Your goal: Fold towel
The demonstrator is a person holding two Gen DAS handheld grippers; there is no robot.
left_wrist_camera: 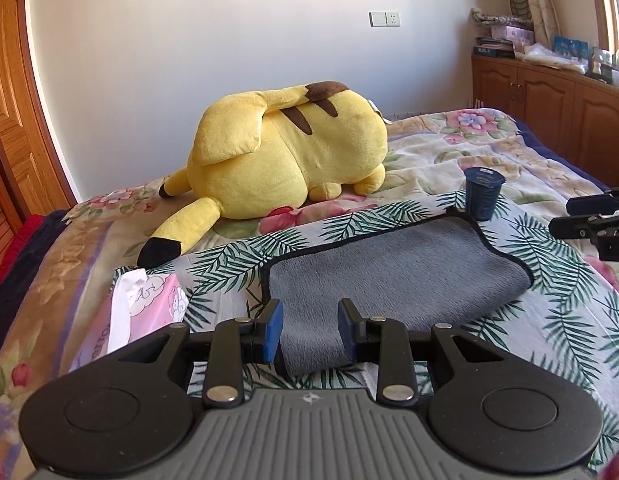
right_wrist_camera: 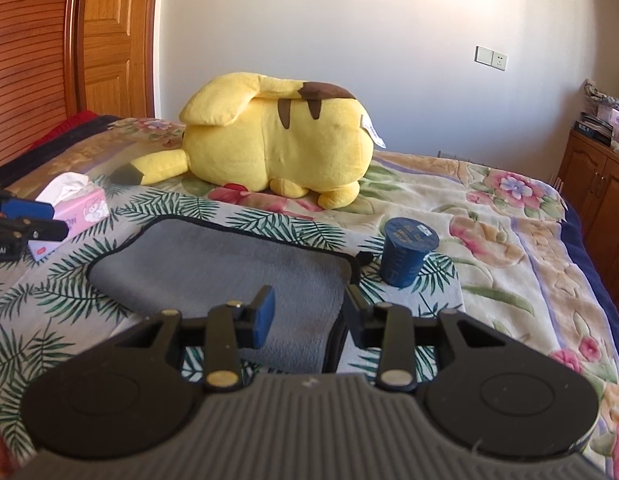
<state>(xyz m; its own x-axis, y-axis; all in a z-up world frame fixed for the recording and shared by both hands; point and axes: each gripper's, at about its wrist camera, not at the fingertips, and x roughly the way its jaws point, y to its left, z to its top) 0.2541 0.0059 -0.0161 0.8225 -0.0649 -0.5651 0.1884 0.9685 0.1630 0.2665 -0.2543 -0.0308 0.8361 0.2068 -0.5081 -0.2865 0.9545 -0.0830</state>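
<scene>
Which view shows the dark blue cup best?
The right wrist view: the dark blue foil-lidded plastic cup sits near, lid and side both visible, beside the grey black-edged towel. The left wrist view shows it farther off.

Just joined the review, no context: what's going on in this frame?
A person holds two handheld claws over a grey towel with black trim, lying on a palm-leaf cloth on the bed. The towel looks already folded over. The left claw and right claw are both open, each over a near edge of the towel, gripping nothing. A dark blue cup stands by the towel's far corner; a tissue pack and a Pikachu plush sit nearby.
</scene>
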